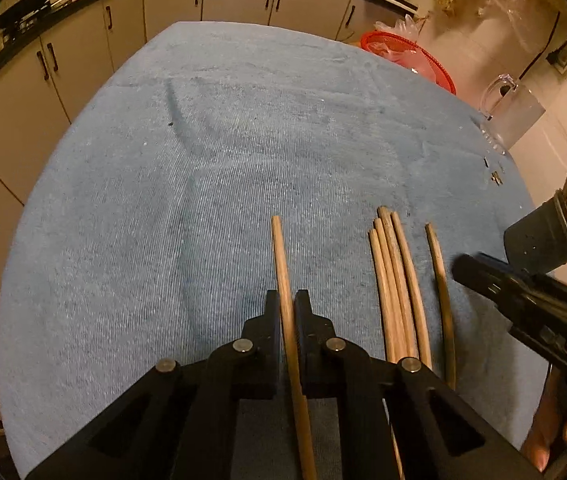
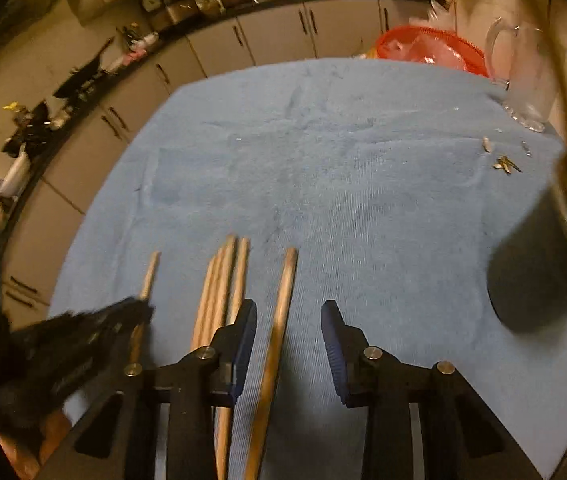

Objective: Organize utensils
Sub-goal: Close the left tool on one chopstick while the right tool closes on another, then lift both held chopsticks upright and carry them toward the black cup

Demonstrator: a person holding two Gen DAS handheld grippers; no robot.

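Left wrist view. Our left gripper [image 1: 288,312] has its jaws pinching a single wooden chopstick [image 1: 281,264] that runs straight forward between them, its tip pointing away over the blue towel [image 1: 163,200]. We judge the stick to be light, stiff and smooth, so it can pivot or slide in a narrow pinch; a hold near mid-length, as shown here, should keep it balanced. To the right, a bundle of four chopsticks [image 1: 395,280] lies on the towel, touching one another, with a darker lone chopstick [image 1: 441,280] just beside them. The sticks are pale tan, round and tapered. A dark holder [image 1: 539,240] stands at the towel's right edge with several sticks already upright in it. The right gripper [image 1: 523,300] shows blurred near the holder.

Right wrist view. Our right gripper [image 2: 289,344] has its jaws spread wide, with the lone chopstick [image 2: 279,320] lying on the towel [image 2: 363,180] between them, untouched as far as we can tell. The bundle [image 2: 223,280] lies just left of the left finger. The holder [image 2: 539,272] is near, at the right. We judge that closing at mid-length gives the surest grip; thin sticks lie flush on soft cloth, so the fingertips must press slightly into the pile. The left gripper [image 2: 95,332] is blurred here.
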